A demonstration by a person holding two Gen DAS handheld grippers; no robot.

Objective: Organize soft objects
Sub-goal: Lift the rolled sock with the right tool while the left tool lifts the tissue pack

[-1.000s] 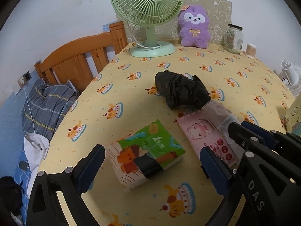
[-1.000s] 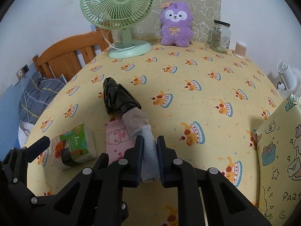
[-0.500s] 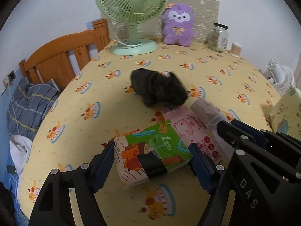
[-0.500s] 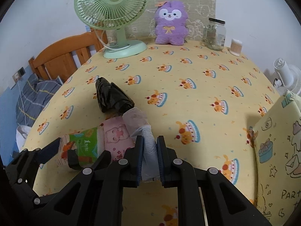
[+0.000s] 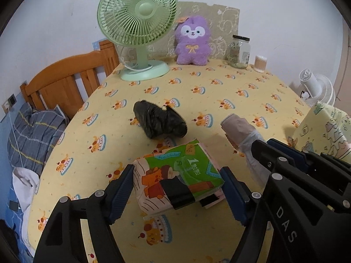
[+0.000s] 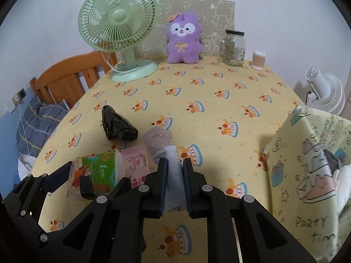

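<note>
Plastic-wrapped tissue pack (image 5: 177,175), light and squashy, sits between the spread left gripper (image 5: 178,191); right gripper (image 6: 174,175) clamps the grey roll (image 6: 163,144).

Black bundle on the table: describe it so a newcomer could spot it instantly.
Start at the green desk fan at the back of the yellow cake-print tablecloth and come toward the camera. The crumpled black plastic bundle lies mid-table, just beyond the green tissue pack and pink wipes pack. It is the only dark, unprinted item there.
</note>
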